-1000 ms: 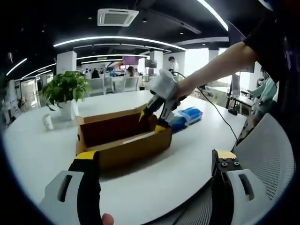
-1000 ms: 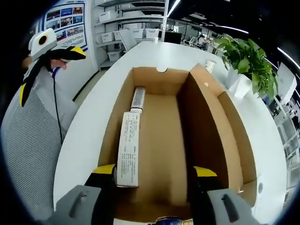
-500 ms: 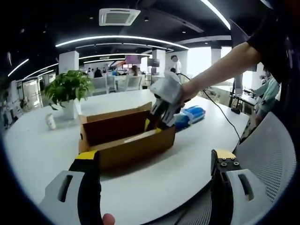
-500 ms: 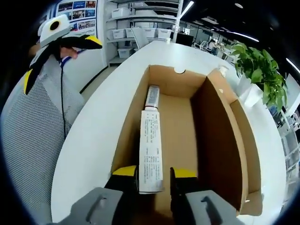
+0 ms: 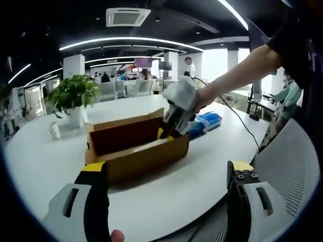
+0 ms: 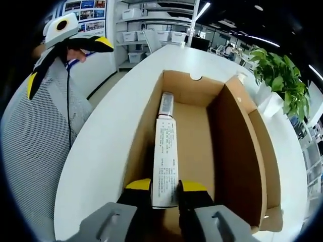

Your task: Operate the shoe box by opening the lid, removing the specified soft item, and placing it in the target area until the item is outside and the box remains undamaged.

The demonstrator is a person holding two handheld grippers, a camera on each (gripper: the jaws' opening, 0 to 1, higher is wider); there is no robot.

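One white tube [image 6: 165, 169] sits clamped in the right hand-held gripper [image 6: 164, 187].

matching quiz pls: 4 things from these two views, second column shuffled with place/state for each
1. right gripper
2. left gripper
3. potted plant
4. shoe box

A. lid up, on the white table
B. jaws wide apart, held back from the box
C. closed on the white tube inside the box
D. on the table, beyond the box

Pairs: 1-C, 2-B, 3-D, 4-A
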